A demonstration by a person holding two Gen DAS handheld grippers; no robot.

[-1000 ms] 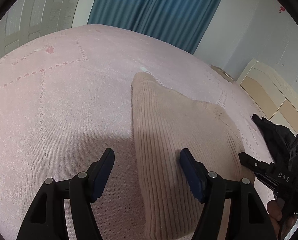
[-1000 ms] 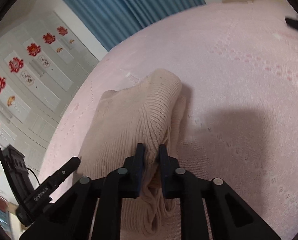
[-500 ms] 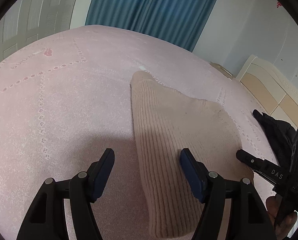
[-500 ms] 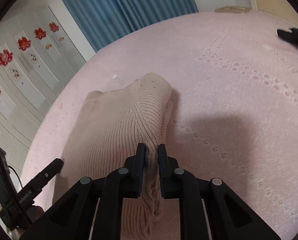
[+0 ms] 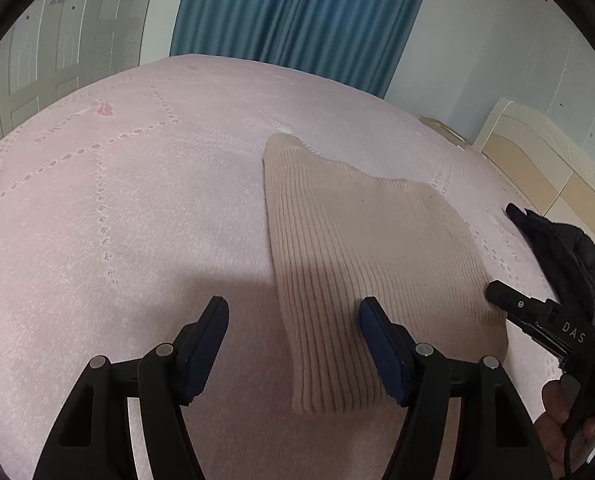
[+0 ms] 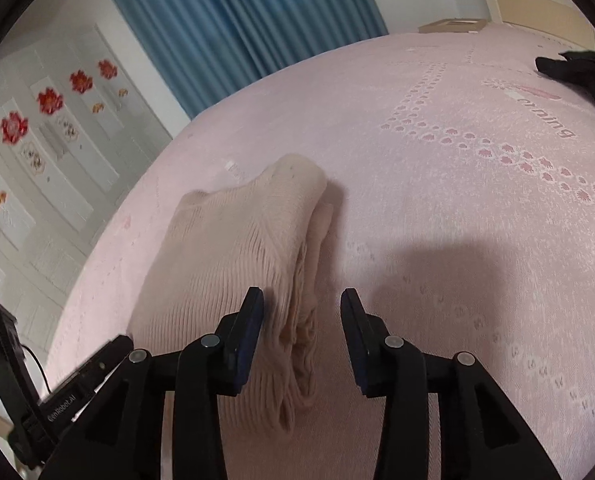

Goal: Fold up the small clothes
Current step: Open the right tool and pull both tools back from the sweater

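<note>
The sweater (image 5: 361, 248) is soft beige knit cloth with ribbed lines. The bed cover (image 5: 137, 208) is pink cloth, a bit fuzzy and dull. The curtain (image 5: 297, 20) is blue cloth. The headboard (image 5: 553, 168) looks smooth and shiny

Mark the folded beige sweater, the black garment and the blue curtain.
folded beige sweater (image 5: 369, 248): left wrist view, middle of its ribbed top face.
black garment (image 5: 553, 240): left wrist view, its crumpled bulk.
blue curtain (image 6: 233, 24): right wrist view, mid pleats.
</note>
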